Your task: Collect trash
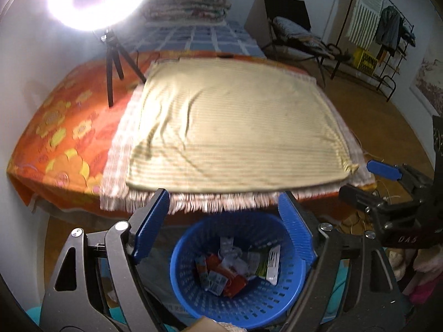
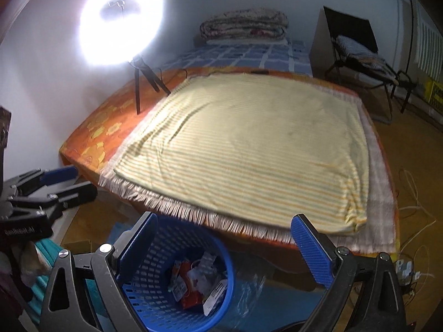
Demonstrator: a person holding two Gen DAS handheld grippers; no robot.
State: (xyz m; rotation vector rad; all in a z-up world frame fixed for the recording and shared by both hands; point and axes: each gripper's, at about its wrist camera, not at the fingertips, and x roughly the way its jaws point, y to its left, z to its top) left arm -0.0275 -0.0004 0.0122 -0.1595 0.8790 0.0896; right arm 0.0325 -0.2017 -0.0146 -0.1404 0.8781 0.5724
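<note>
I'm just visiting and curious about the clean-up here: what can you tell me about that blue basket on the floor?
The blue basket is round and looks like plastic, its wall pierced with rows of small slots. It stands upright on the floor just in front of the bed's fringed edge, on what looks like a clear plastic sheet. Inside lies a loose heap of trash: crumpled wrappers, small orange and white packets and a white card. Nothing grips it; both grippers hang open above it.

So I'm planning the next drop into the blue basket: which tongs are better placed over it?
Left, probably. The blue basket sits centred between the open, empty left tongs; from the right tongs, also open and empty, it lies off toward the left finger.
</note>
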